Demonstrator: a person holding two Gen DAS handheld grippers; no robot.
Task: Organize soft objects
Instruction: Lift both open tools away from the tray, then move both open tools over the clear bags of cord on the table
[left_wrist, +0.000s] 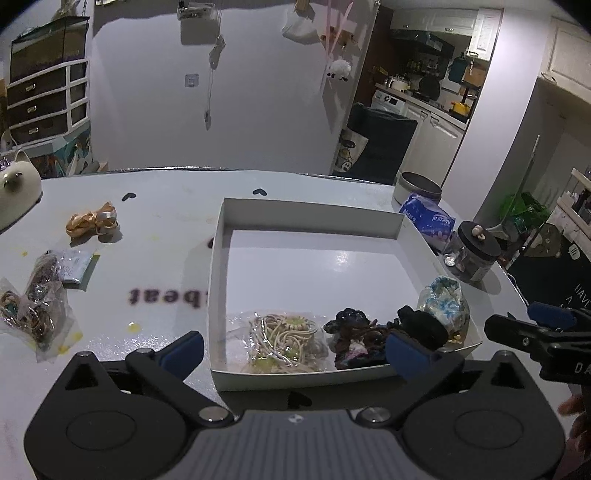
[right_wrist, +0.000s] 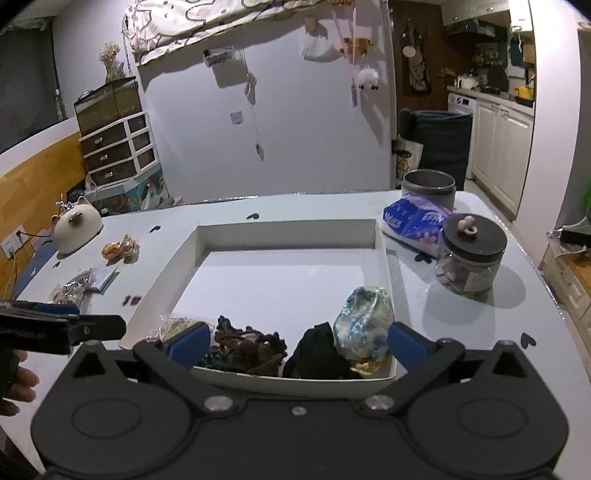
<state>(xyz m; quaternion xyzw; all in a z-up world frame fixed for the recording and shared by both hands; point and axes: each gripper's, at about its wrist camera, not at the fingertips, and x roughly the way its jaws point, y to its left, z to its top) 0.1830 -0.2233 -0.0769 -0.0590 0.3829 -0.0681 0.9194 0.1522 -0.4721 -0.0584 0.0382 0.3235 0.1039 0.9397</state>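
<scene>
A white shallow box (left_wrist: 229, 266) (right_wrist: 384, 258) sits mid-table. Along its near side lie a clear bag of beige hair ties (left_wrist: 284, 336) (right_wrist: 173, 326), a dark scrunchie bundle (left_wrist: 351, 332) (right_wrist: 247, 345), a black soft item (left_wrist: 424, 326) (right_wrist: 317, 354) and a blue-white bagged item (left_wrist: 445, 302) (right_wrist: 364, 321). On the table to the left lie an orange ribbon bundle (left_wrist: 92, 221) (right_wrist: 120, 249) and bags of hair ties (left_wrist: 37, 295) (right_wrist: 74, 288). My left gripper (left_wrist: 295, 349) and my right gripper (right_wrist: 297, 343) are both open and empty at the box's near edge.
A tissue pack (left_wrist: 428, 219) (right_wrist: 413, 221), a metal tin (left_wrist: 417, 186) (right_wrist: 428, 186) and a black-lidded jar (left_wrist: 472, 251) (right_wrist: 471, 258) stand to the right of the box. A cat-shaped ceramic (left_wrist: 16, 188) (right_wrist: 75, 225) is at the far left. The table edge runs close on the right.
</scene>
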